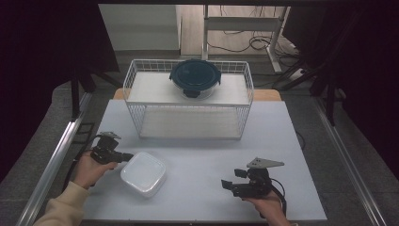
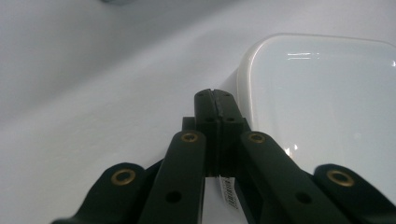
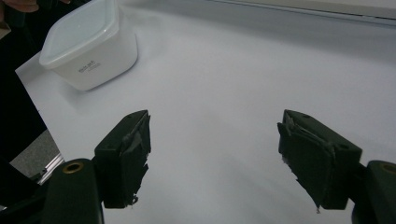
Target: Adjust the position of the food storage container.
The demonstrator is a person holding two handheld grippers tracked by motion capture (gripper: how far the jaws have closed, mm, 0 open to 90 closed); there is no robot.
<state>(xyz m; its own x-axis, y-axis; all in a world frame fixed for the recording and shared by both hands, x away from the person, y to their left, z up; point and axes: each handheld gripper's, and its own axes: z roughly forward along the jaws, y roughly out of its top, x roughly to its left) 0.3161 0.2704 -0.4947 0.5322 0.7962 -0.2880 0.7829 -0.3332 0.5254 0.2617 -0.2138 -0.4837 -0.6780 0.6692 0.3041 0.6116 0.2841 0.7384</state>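
While the left gripper (image 1: 126, 157) sits at the near-left of the table (image 1: 207, 155) w/ its jaws clenched tight on nothing, the tips are right up against the left edge of the white lidded container (image 1: 143, 173). In the left gripper view you get the two black jaws pressed flat together, no gap, and the container (image 2: 322, 107) just beside them on the right, its rounded corner next to the tips; whether they actually touch the wall, can't tell. The container is low, square w/ rounded corners, translucent white lid on, standing flat on the pale tabletop near the front-left. Over to the right gripper (image 1: 227, 185): held near the front edge, right of centre, jaws spread wide and released, pointing left across the table towards the container but well apart from it. The right gripper view has both pads wide w/ bare tabletop between them, and the container (image 3: 88, 46) far off at upper left, small printed label on its side. At the back, a white wire basket (image 1: 188, 101) w/ a round dark-lidded glass container (image 1: 195, 77) up on its top shelf, well apart from both grippers.
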